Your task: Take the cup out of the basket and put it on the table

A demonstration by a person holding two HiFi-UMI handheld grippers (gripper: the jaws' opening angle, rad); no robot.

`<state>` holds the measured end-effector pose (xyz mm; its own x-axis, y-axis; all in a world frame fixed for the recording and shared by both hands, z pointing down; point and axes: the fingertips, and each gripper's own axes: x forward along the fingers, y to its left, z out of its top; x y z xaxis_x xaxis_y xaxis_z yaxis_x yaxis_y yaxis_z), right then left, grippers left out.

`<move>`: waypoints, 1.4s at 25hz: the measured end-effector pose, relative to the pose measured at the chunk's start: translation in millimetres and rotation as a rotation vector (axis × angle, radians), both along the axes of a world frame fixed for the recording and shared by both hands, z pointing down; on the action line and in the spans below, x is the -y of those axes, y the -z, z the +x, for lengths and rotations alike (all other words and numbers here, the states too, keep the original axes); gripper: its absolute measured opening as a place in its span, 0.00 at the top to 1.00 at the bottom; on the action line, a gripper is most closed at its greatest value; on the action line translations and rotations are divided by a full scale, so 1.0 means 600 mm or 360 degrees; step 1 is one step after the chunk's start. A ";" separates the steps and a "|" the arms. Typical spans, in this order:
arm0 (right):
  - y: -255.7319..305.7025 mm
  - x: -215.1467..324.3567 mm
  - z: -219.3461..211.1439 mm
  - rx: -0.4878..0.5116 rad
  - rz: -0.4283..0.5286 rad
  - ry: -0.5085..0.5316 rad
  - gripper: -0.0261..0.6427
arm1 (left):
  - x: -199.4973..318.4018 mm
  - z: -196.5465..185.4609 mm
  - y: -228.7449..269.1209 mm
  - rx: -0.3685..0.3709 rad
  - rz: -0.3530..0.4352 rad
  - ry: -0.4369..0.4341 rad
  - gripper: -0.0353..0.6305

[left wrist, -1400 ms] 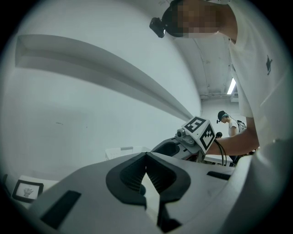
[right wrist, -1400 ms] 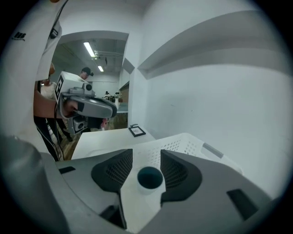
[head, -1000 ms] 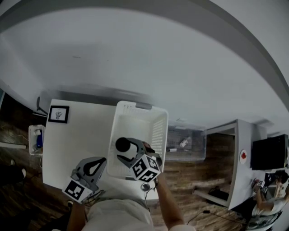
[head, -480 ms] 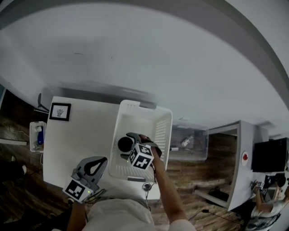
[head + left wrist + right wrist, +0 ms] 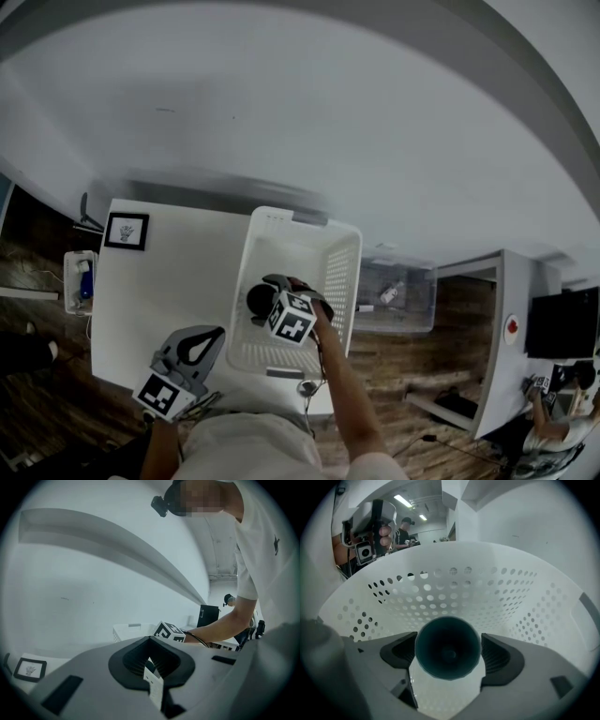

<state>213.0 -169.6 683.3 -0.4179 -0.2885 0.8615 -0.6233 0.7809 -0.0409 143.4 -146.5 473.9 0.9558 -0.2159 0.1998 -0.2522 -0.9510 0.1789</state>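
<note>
A dark cup [image 5: 257, 298] stands in the white perforated basket [image 5: 339, 272] on the white table [image 5: 169, 272]. My right gripper [image 5: 263, 302] reaches down into the basket. In the right gripper view the cup [image 5: 448, 653] shows its open mouth between the two pads [image 5: 499, 656]. The jaws have just been opening and stand wide around the cup, not squeezing it. My left gripper [image 5: 214, 333] hovers over the table's near edge, left of the basket, shut and empty; in its own view the left gripper [image 5: 150, 641] points level towards the basket [image 5: 131, 631].
A framed picture [image 5: 125, 231] lies at the table's far left corner. A small white bin [image 5: 77, 286] sits on the floor to the left, a clear box [image 5: 389, 295] to the basket's right. Another table [image 5: 506, 328] and a seated person [image 5: 553, 422] are at right.
My right gripper has sunk deeper into the basket and tipped downward, its jaws spreading around the cup. The left gripper has stayed where it was.
</note>
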 end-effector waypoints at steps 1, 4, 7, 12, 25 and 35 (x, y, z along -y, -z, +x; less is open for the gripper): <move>-0.002 -0.001 0.000 -0.0005 -0.0005 0.0003 0.32 | 0.000 0.000 -0.001 0.0002 -0.0001 0.0000 0.94; -0.008 -0.004 0.001 -0.0036 -0.0017 0.0022 0.33 | 0.000 -0.002 -0.003 0.0004 0.0000 0.0002 0.95; -0.007 -0.007 0.001 -0.0039 -0.0016 0.0028 0.34 | -0.001 -0.002 -0.002 0.0003 0.0005 0.0001 0.94; -0.006 -0.008 0.002 -0.0051 -0.0015 0.0045 0.36 | -0.003 0.001 -0.003 0.0015 0.0013 -0.0011 0.94; 0.034 -0.011 0.005 -0.0005 0.0032 -0.0034 0.36 | -0.011 0.000 0.006 0.0008 0.0049 -0.0033 0.94; 0.088 -0.019 0.007 -0.0012 0.0075 -0.0073 0.37 | -0.028 -0.021 0.017 -0.0004 0.0078 -0.0023 0.94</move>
<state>217.0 -158.0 630.4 -0.3968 -0.3476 0.8496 -0.6586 0.7525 0.0003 131.0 -129.8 463.5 0.9593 -0.2113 0.1872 -0.2378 -0.9622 0.1325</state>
